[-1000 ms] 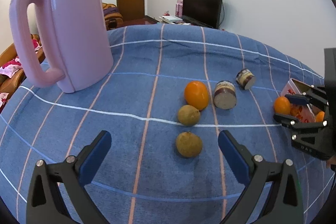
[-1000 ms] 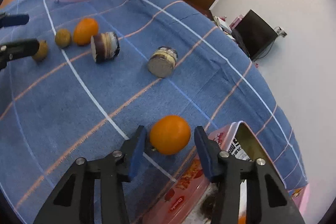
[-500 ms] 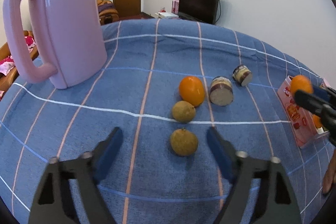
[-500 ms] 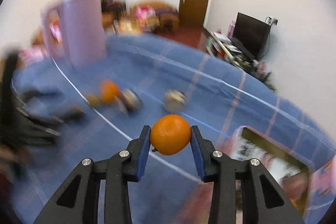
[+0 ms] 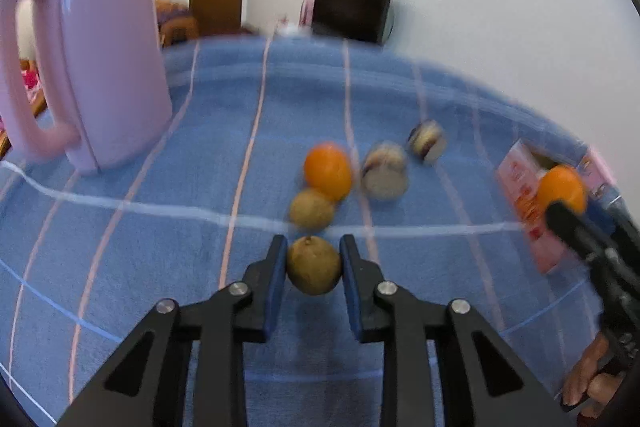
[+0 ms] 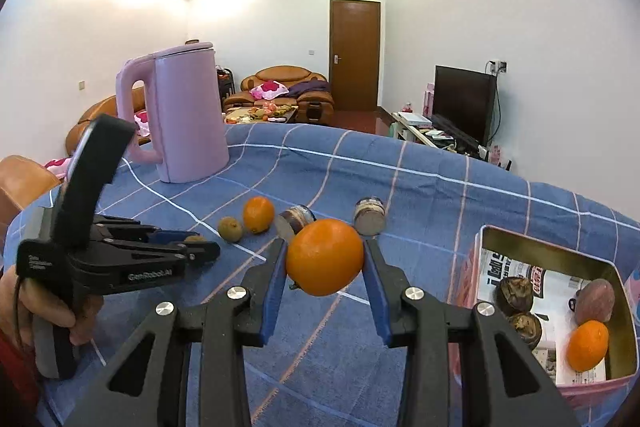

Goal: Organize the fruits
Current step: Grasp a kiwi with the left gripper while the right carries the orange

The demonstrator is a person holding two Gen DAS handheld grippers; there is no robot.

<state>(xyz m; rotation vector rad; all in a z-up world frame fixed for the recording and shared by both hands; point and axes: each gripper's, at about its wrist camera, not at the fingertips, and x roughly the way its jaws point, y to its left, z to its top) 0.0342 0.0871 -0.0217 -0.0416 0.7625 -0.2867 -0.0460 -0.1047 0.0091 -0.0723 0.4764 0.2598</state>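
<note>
Left gripper (image 5: 313, 263): blue pads clamped on a brown fruit (image 5: 313, 265), one pad on each flank.
Brown fruit: roundish, dull tan skin, small stem nub on top; low over the cloth (image 5: 160, 267); contact with the cloth cannot be told.
Right gripper (image 6: 325, 259): blue pads clamped on an orange (image 6: 325, 257), held up clear of the cloth.
Orange: smooth, glossy, slightly flattened sphere, bright and even in colour.
Fingers: black plastic arms with silver rivets, blue pad faces inside.
Loose fruit: second orange (image 6: 259, 214) and second brown fruit (image 6: 230, 228) touching or nearly so, just beyond the left gripper.
Jars: two short jars (image 6: 370, 215) on their sides beside the loose orange, pale round ends toward the cameras, dark bands around the bodies.
Cloth: blue towelling, nubby, checked with white and pink lines, draped over the table.
Box (image 6: 552, 251): rectangular tin, pink printed outside, dull gold inside walls, lined with printed paper; near the right gripper, on its right.
Box contents: a third orange (image 6: 588, 345), two dark wrinkled round fruits (image 6: 514, 291), one smooth purplish one (image 6: 595, 301).
Kettle (image 6: 184, 119): tall, pale pink, matte, looped handle, upright at the far left of the cloth.
Hand (image 6: 48, 307): wrapped around the left gripper's handle.
</note>
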